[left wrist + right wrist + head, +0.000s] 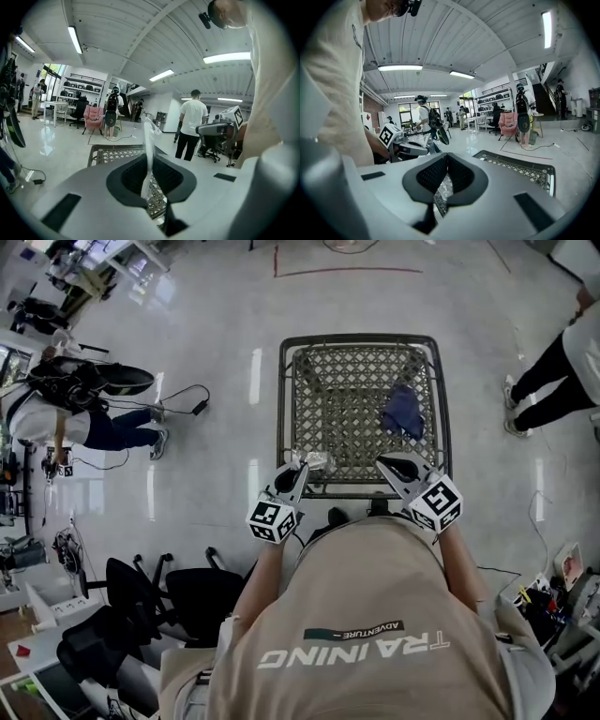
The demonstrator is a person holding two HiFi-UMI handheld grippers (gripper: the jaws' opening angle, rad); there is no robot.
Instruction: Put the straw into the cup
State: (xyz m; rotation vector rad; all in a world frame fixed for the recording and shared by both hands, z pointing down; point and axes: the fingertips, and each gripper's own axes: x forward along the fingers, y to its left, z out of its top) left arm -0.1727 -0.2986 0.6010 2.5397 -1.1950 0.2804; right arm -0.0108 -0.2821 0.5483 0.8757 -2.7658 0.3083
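the left tool point(296, 470) clenches the wrapped straw point(148, 145) upright at the lattice surface's point(347, 399) near edge; the right tool point(386, 463) is clenched empty. no cup is visible; the slick straw could slip from the pinch.

Straw point(148, 140): lower end hidden btwn left gripper point(150, 161) fingers point(129, 176). Clear item point(317, 461) too small to ID.

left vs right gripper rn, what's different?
Left gripper is shut on a wrapped straw that sticks up past its jaws; right gripper is shut on nothing. Left is at the lattice table's near-left corner; right is at the near-right, nearer the blue cloth. Shared: both have their jaws closed and are at the table's near rim.
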